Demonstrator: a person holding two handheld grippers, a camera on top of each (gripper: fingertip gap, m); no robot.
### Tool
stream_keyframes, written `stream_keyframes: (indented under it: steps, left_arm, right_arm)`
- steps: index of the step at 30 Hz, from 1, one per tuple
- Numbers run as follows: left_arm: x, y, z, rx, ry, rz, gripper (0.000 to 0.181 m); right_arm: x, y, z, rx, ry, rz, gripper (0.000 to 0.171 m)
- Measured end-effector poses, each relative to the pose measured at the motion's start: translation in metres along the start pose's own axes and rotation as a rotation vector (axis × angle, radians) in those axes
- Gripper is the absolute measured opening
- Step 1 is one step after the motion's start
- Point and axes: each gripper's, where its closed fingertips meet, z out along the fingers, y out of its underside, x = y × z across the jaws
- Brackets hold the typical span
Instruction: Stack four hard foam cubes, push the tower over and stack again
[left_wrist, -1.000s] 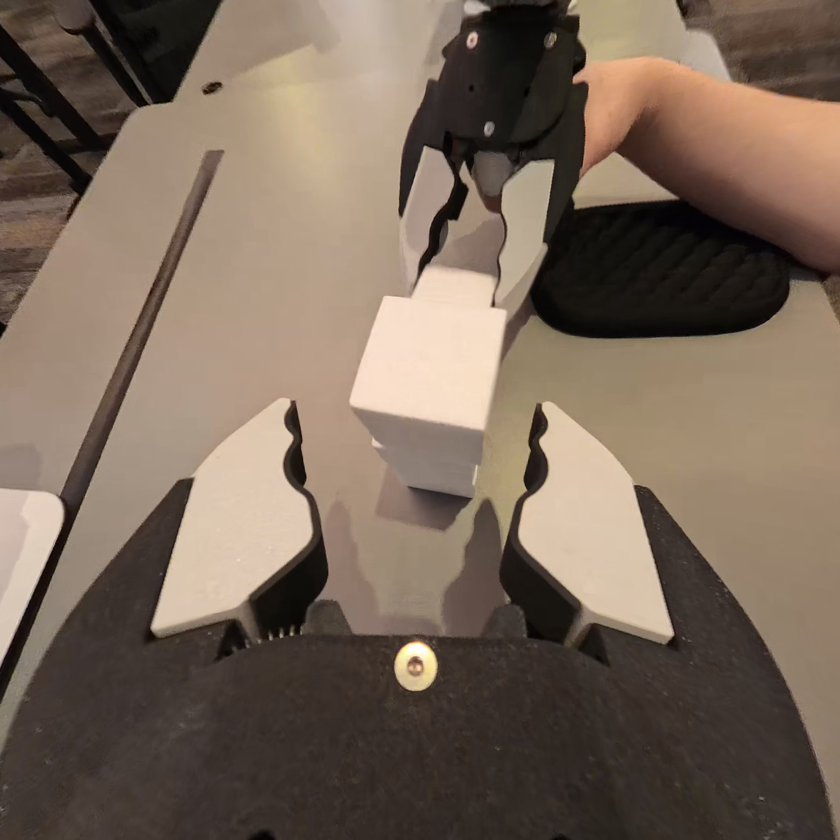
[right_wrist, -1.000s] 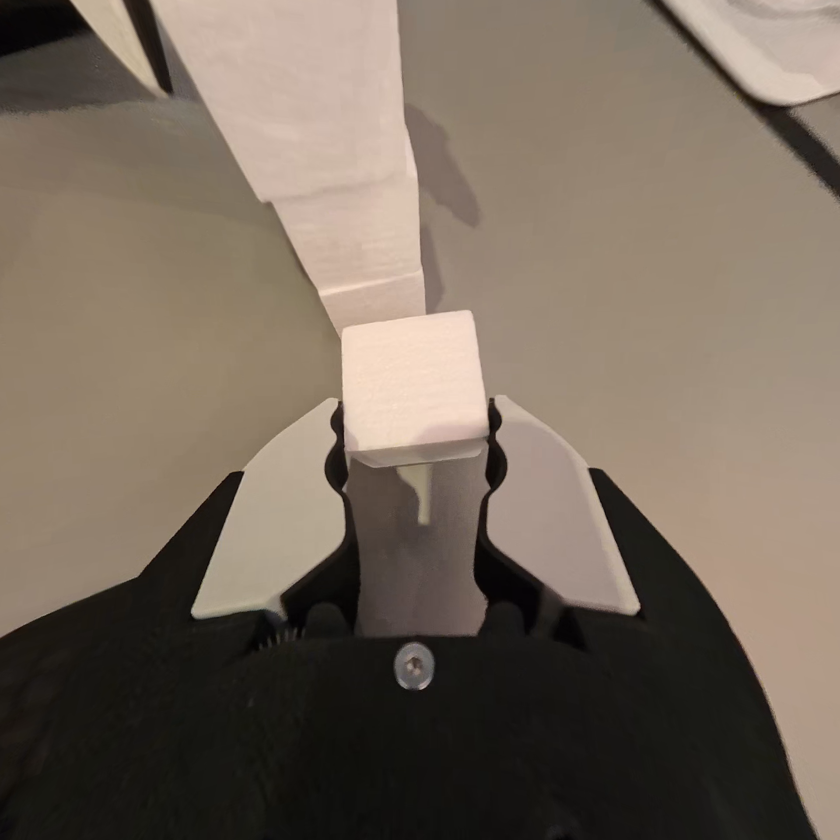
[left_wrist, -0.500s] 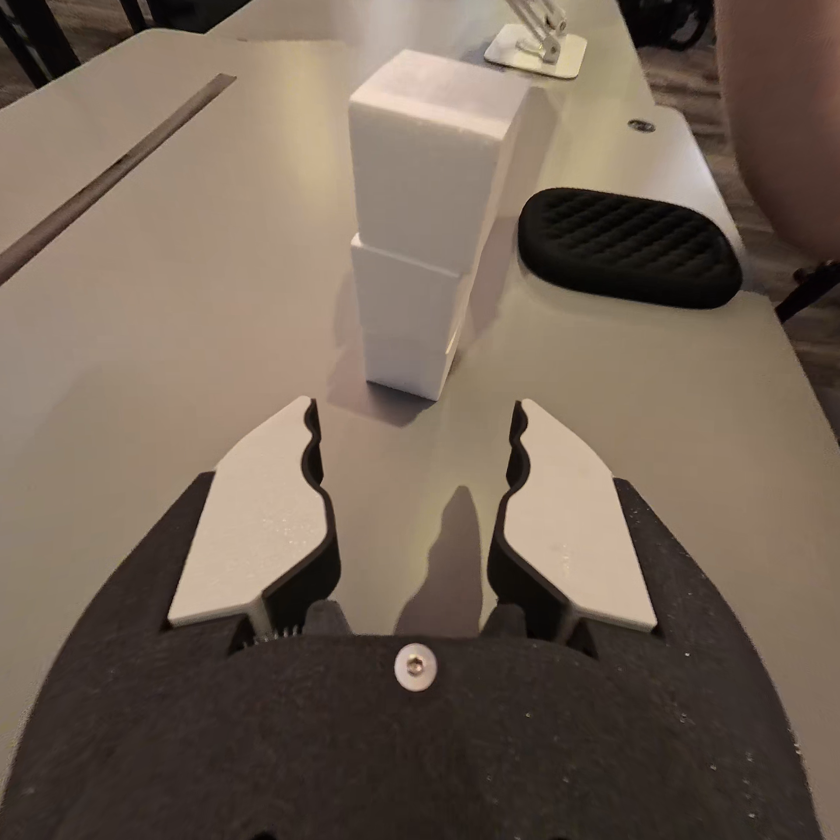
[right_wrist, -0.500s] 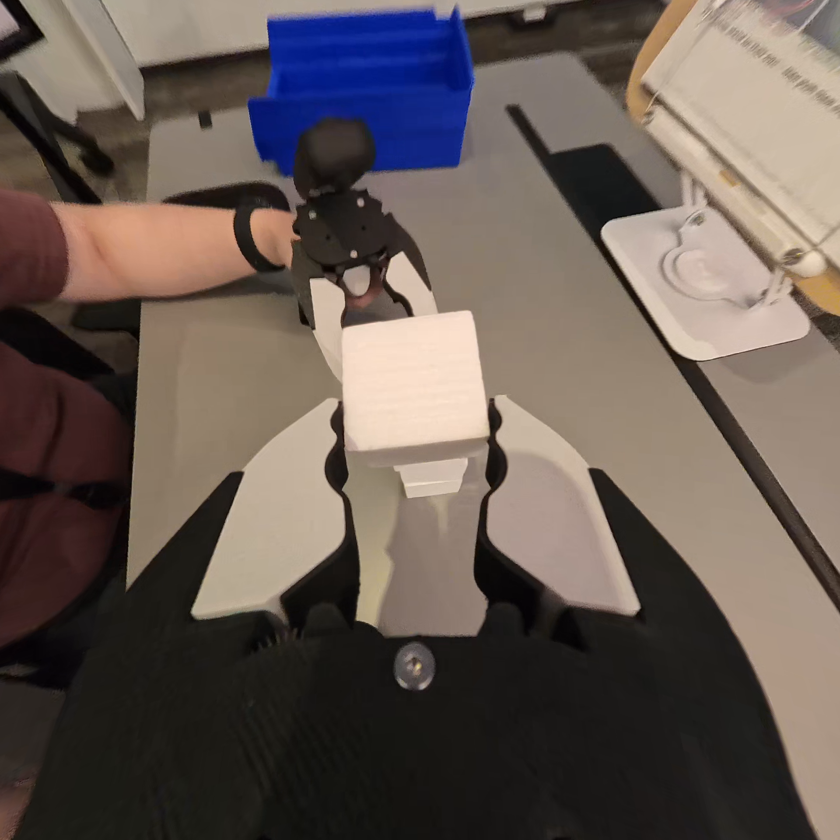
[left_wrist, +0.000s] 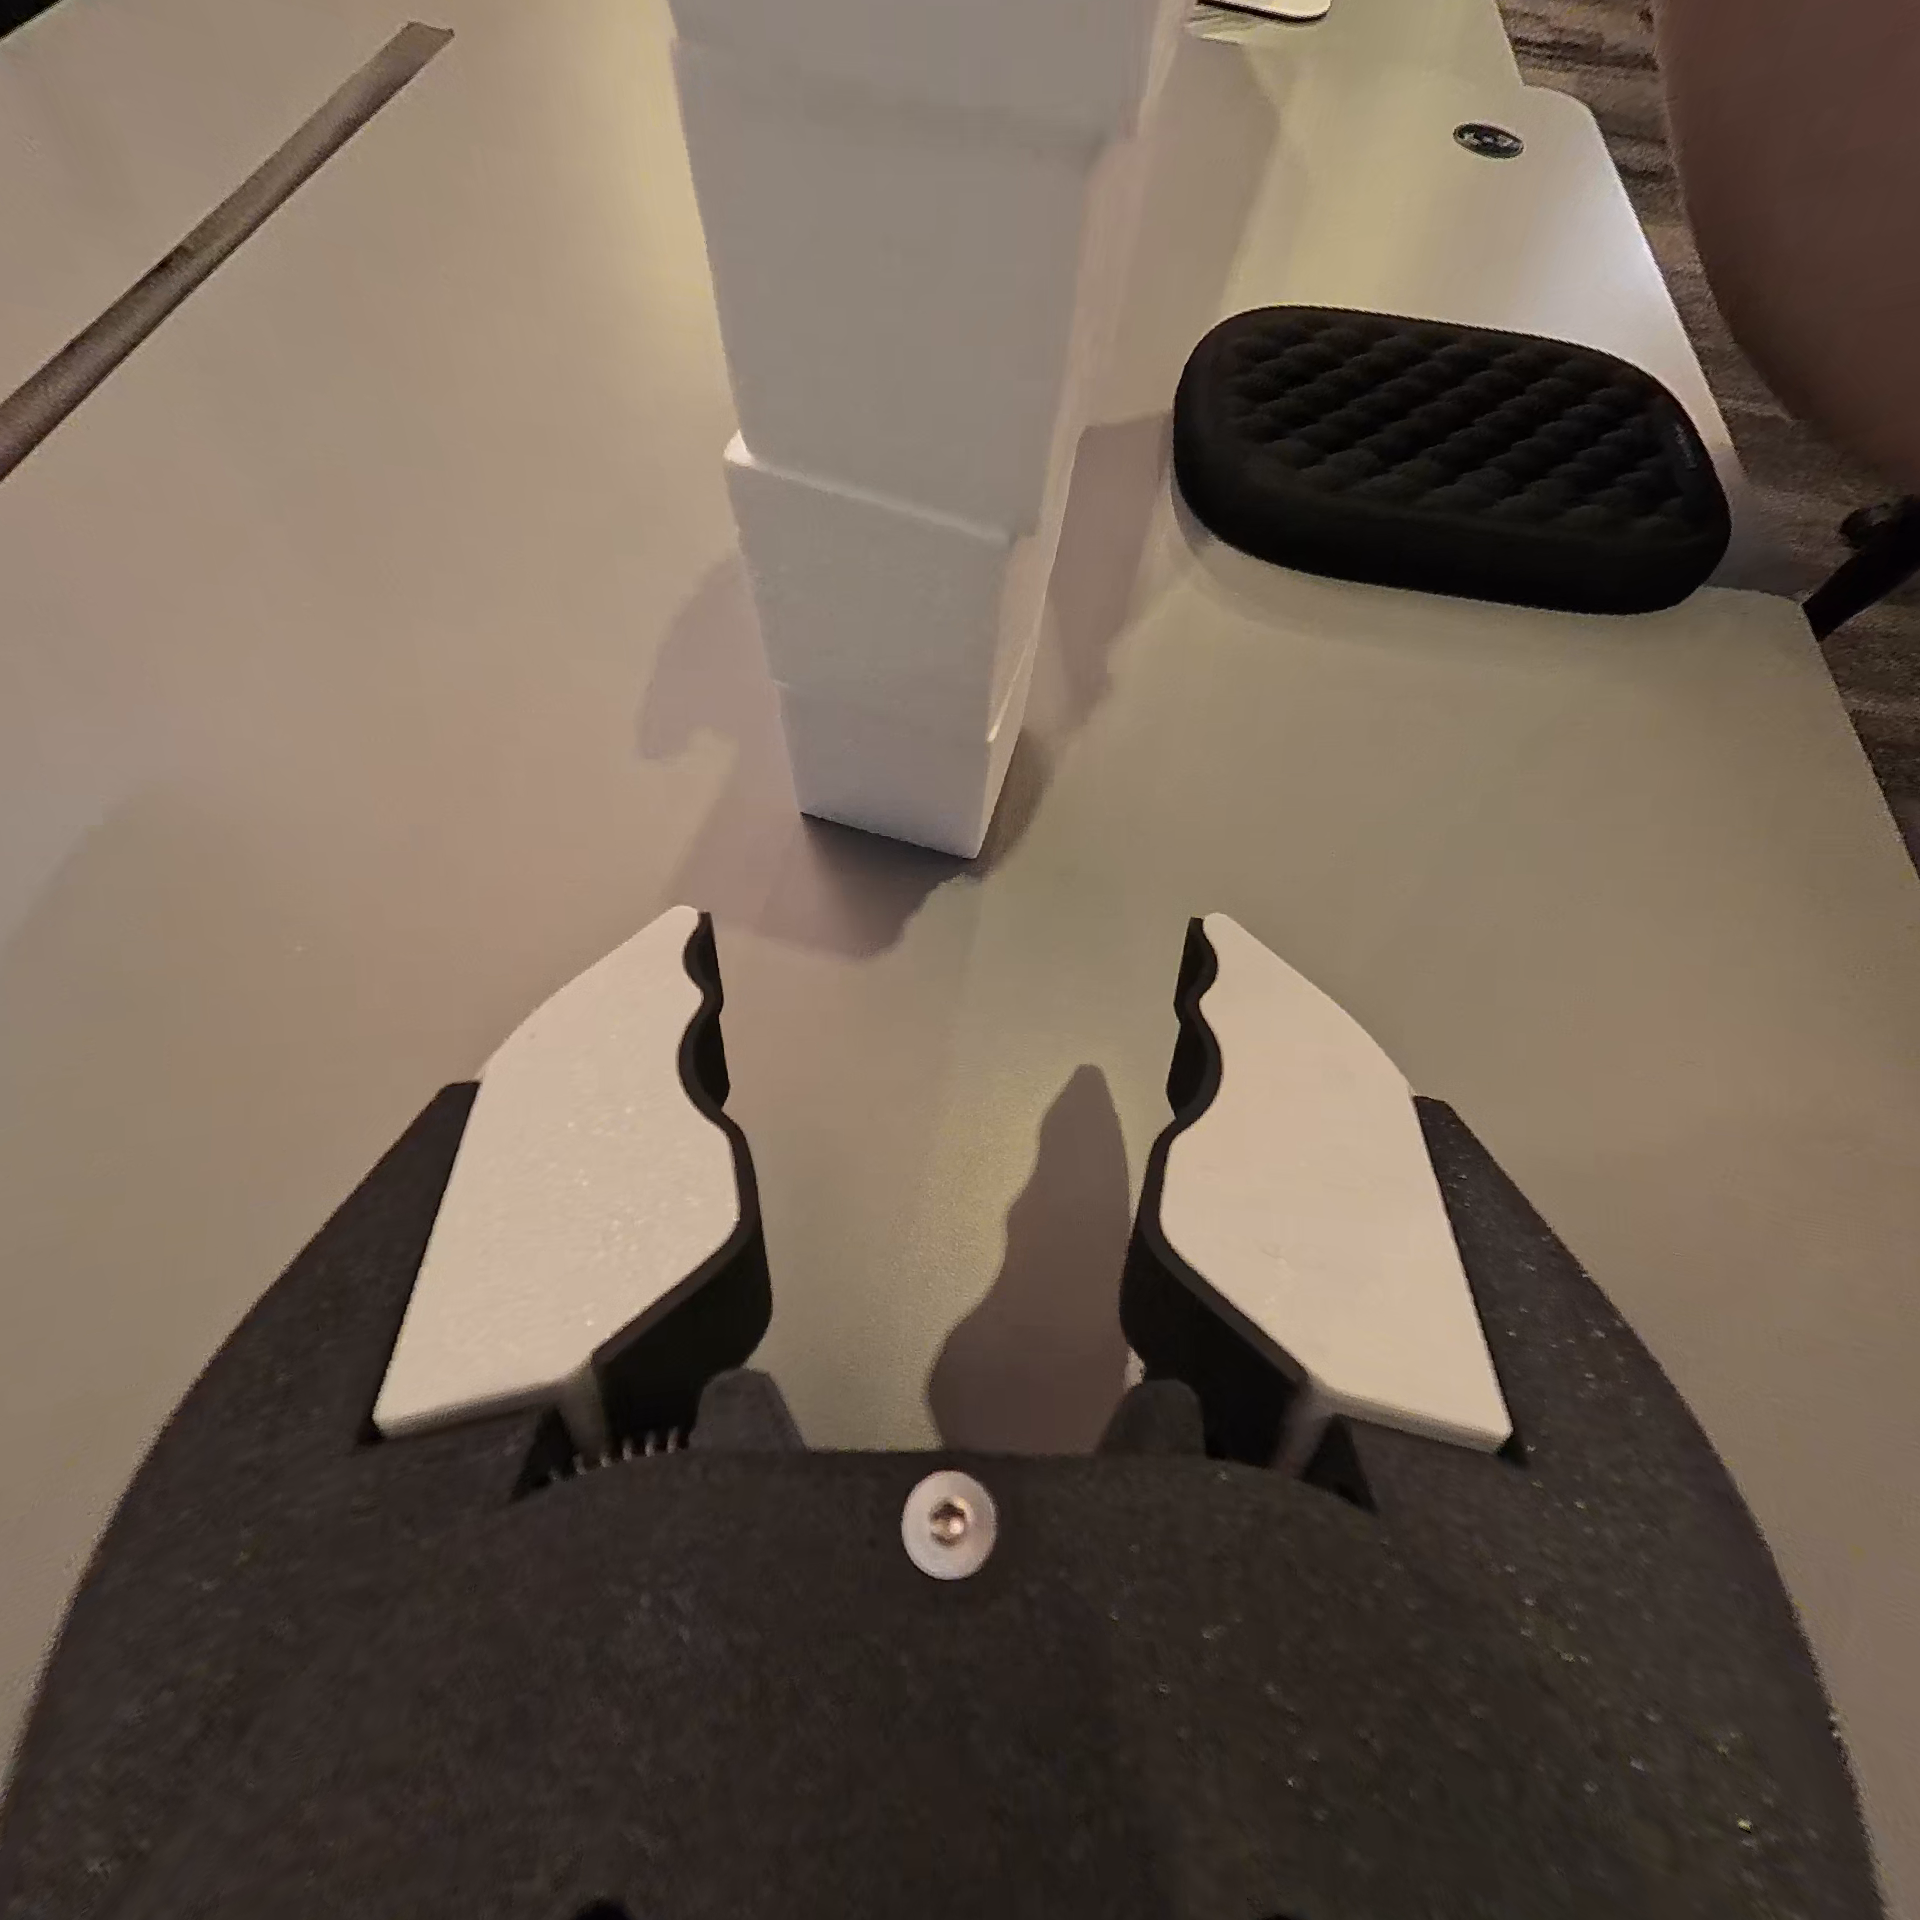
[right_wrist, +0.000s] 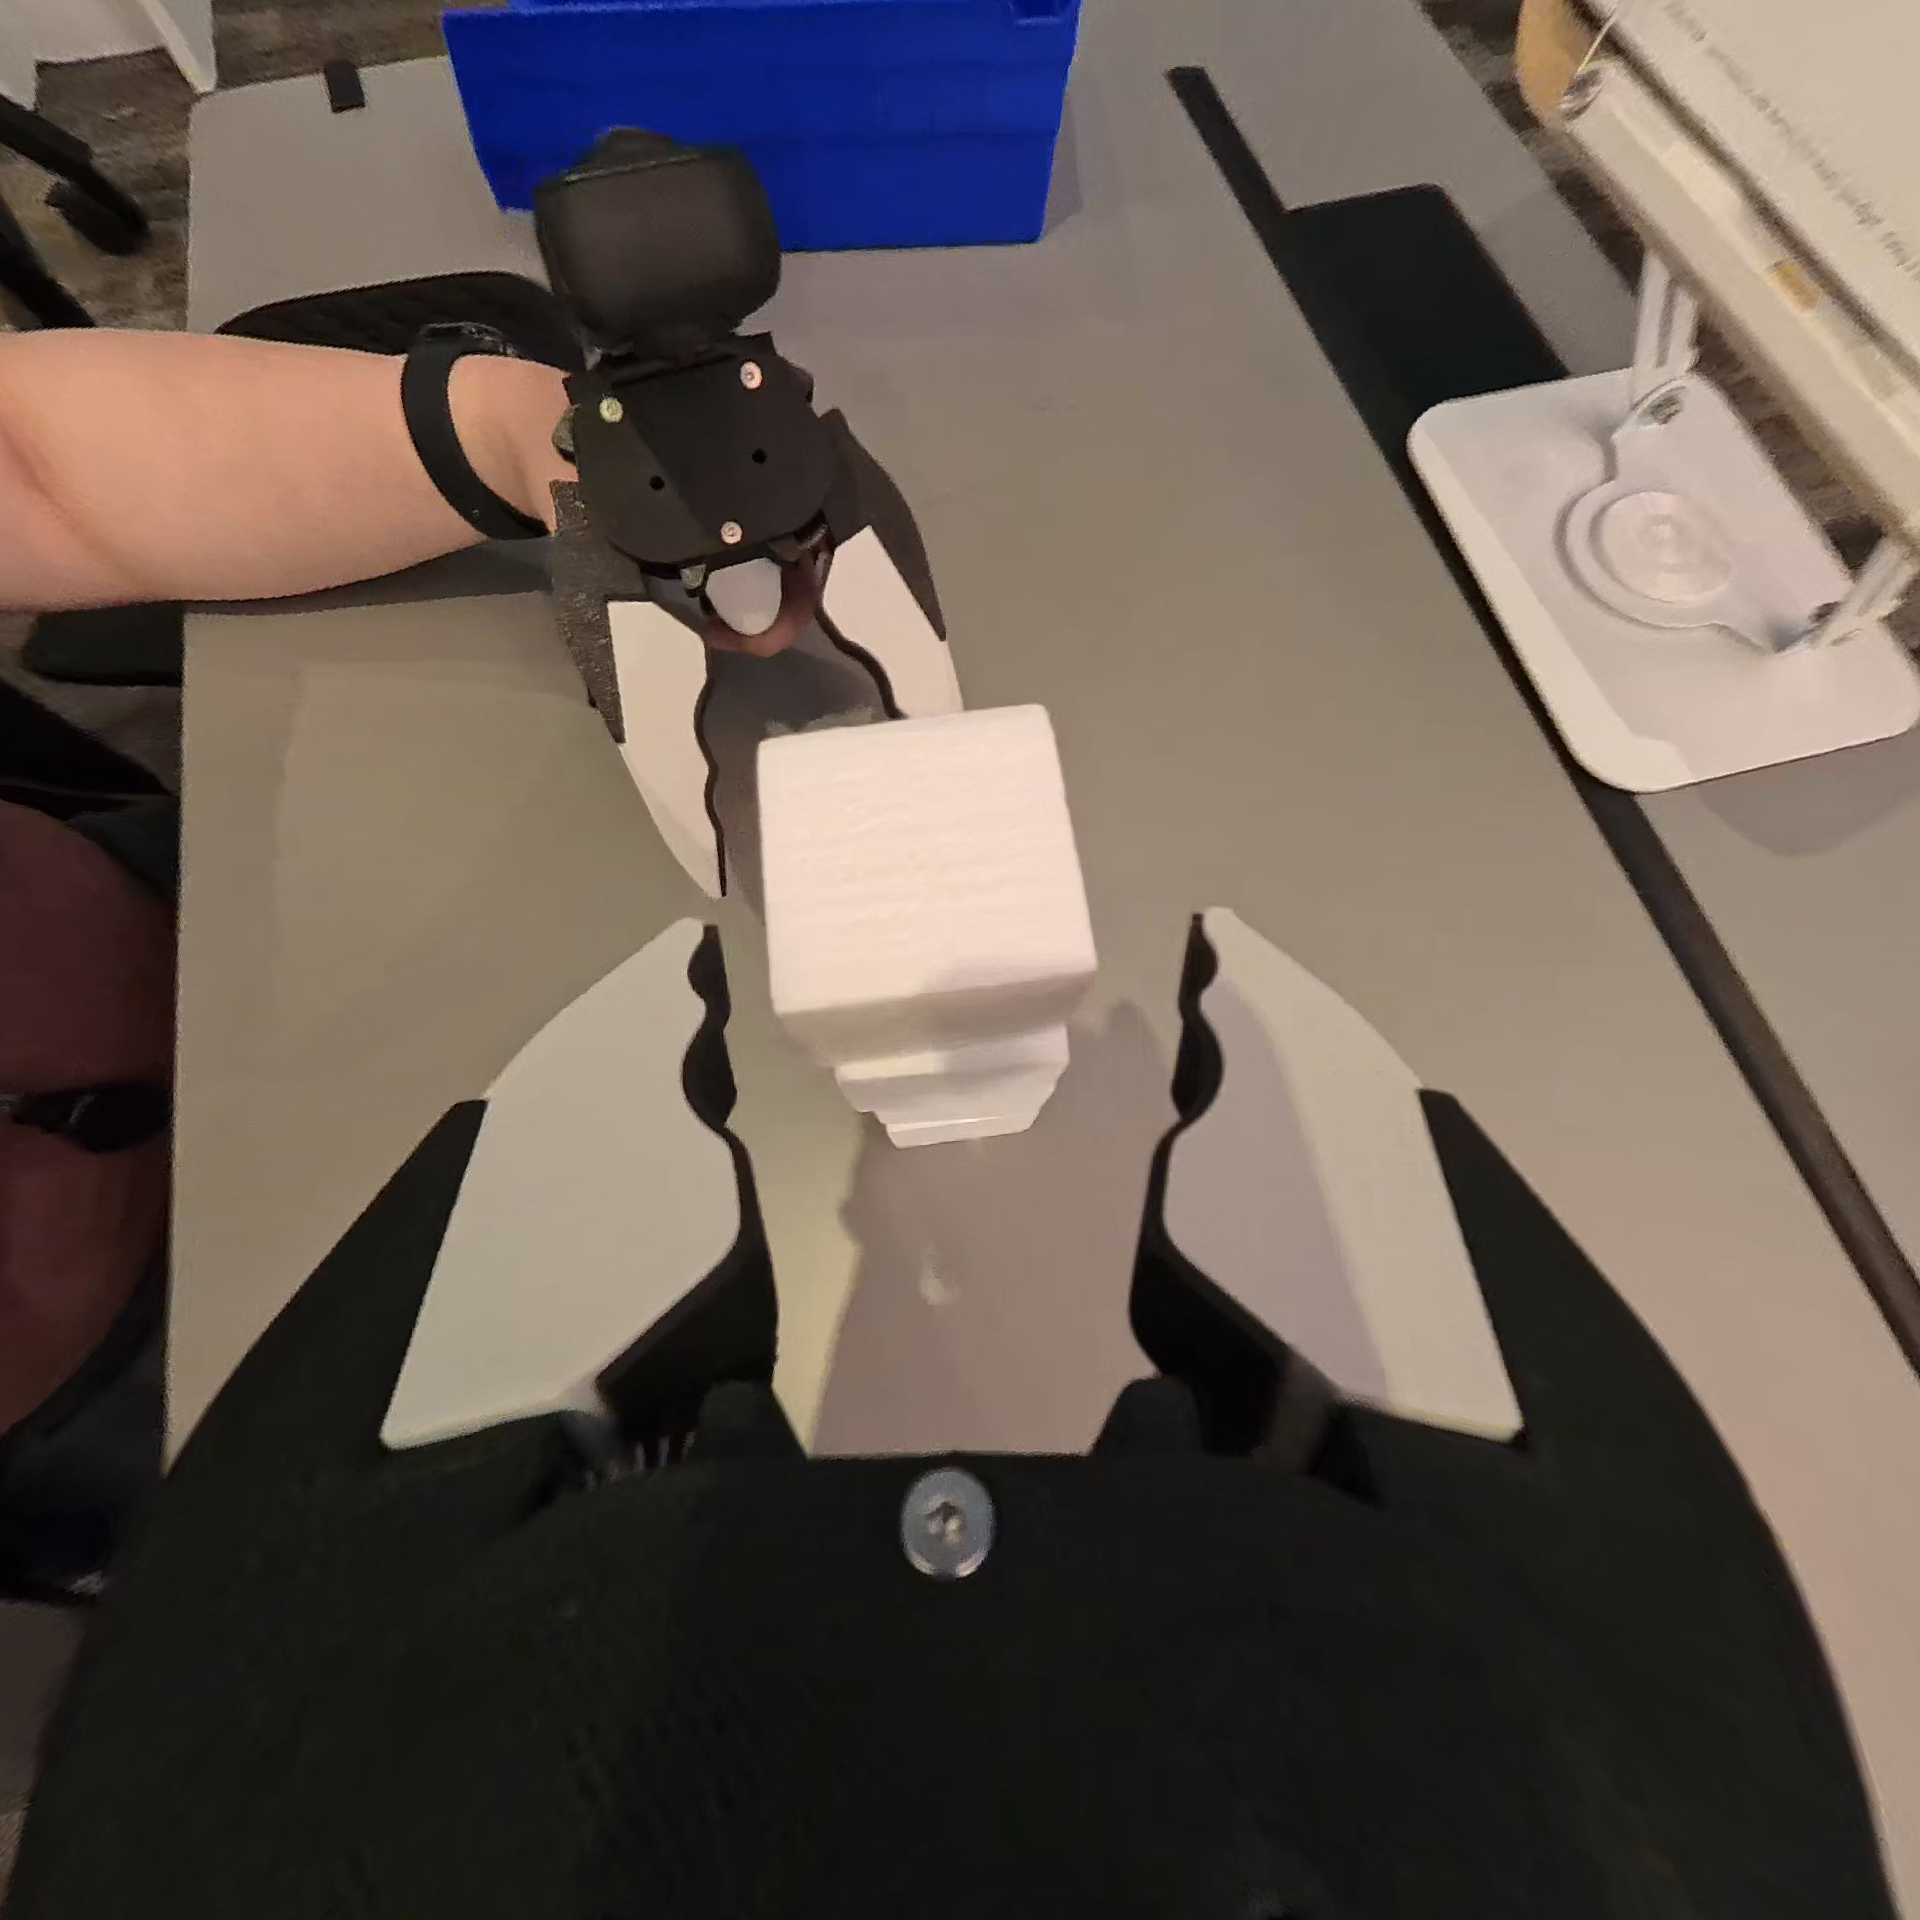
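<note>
A tower of white foam cubes (left_wrist: 894, 436) stands upright on the grey table (left_wrist: 312, 623). In the left wrist view its top runs out of frame. In the right wrist view I look down on the top cube (right_wrist: 920, 862), with the lower cubes slightly offset beneath it. My left gripper (left_wrist: 951, 940) is open and empty, low on the table just short of the tower's base. It also shows in the right wrist view (right_wrist: 810, 800) on the tower's far side. My right gripper (right_wrist: 951, 935) is open and empty, above the tower and a little nearer than the top cube.
A black quilted pad (left_wrist: 1455, 457) lies right of the tower in the left wrist view. A blue bin (right_wrist: 769, 114) stands at the far table edge. A white stand base (right_wrist: 1662, 582) sits to the right, past a dark seam (right_wrist: 1558, 727). A person's forearm (right_wrist: 208, 468) holds the left gripper. Tip to tip, the grippers are about 15 cm apart. From either gripper's tips it is about 30 cm to the dark seam (right_wrist: 1558, 727).
My right gripper has opened and let go of the top cube, which now rests on the tower. My left gripper has dropped lower and moved closer to the tower's base.
</note>
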Motion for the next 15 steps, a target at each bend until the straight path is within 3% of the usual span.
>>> stream_keyframes:
  steps: [3, 5, 6, 8, 9, 12, 15]
  left_arm:
    - [0.0, -0.002, -0.004, 0.014, -0.007, -0.006, 0.083]
    - [-0.005, -0.002, -0.008, 0.001, -0.051, -0.003, 0.082]
    - [-0.01, 0.0, -0.01, -0.013, -0.086, -0.001, 0.08]
    - [-0.022, 0.002, -0.016, -0.035, -0.169, 0.0, 0.076]
    - [-0.029, 0.002, -0.019, -0.04, -0.216, 0.001, 0.07]
    - [-0.041, 0.0, -0.026, -0.025, -0.294, -0.026, 0.064]
    - [-0.063, 0.001, -0.039, -0.02, -0.445, -0.073, 0.065]
  right_arm:
    - [0.003, -0.004, -0.022, 0.187, 0.102, -0.046, 0.089]
    - [0.006, 0.016, -0.036, 0.253, 0.15, -0.033, 0.084]
    - [0.006, 0.034, -0.039, 0.238, 0.149, -0.011, 0.073]
    - [0.015, 0.077, -0.038, 0.167, 0.167, 0.08, 0.016]
    - [0.025, 0.098, -0.037, 0.127, 0.216, 0.168, 0.001]
    - [0.045, 0.164, -0.026, -0.081, 0.406, 0.471, 0.001]
    - [0.045, 0.191, -0.011, -0.225, 0.498, 0.578, 0.001]
